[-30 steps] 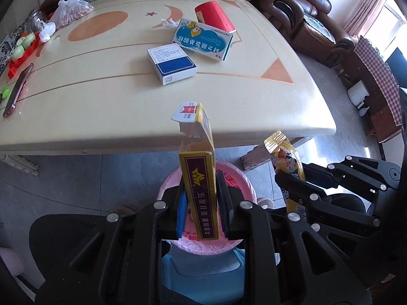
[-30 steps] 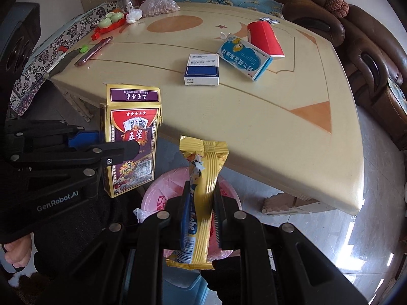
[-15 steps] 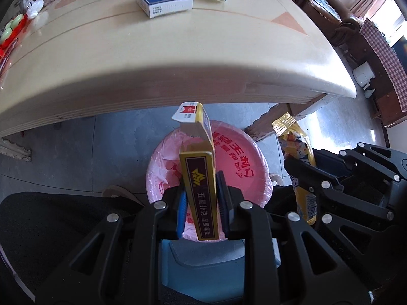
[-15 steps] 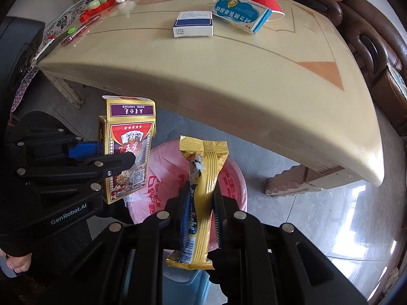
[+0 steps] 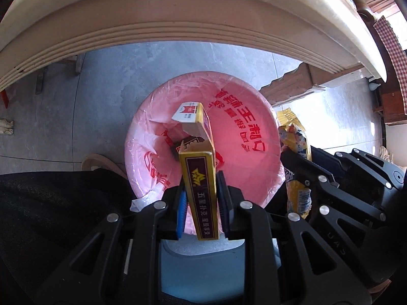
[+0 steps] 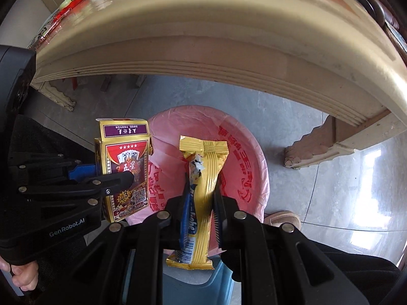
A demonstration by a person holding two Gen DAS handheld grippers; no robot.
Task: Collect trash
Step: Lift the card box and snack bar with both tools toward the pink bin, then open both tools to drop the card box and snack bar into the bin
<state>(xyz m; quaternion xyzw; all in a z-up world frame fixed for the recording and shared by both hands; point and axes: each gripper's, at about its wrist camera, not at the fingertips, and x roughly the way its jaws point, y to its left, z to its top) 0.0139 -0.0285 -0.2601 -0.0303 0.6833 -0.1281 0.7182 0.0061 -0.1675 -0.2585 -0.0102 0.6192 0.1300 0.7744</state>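
The card box (image 5: 201, 175) is gold, purple and red; it stands on end in the left gripper (image 5: 201, 198), whose jaws are closed tight on its thin sides; its long side runs straight out along the fingers, and its torn open top points down at the bin (image 5: 254, 137). The wrapper (image 6: 203, 193) is long and gold with a blue stripe; the right gripper (image 6: 202, 218) is squeezed shut on its middle, so the long side also runs out along the fingers, with the crimped end far out and the other end hanging back past the pads. Both things hang over the bin, not in it; the box is on the left and the wrapper just beside it on the right, apart from each other. The bin is round, lined with a pink bag with red writing; something dark lies at the bottom, too hidden to tell. The bin sits on a grey tile floor (image 5: 101, 81), next to the cream table (image 6: 229, 38), whose ridged curved edge arches above; a carved table leg (image 6: 328, 142) stands to the right; sunlight shines on the floor there.
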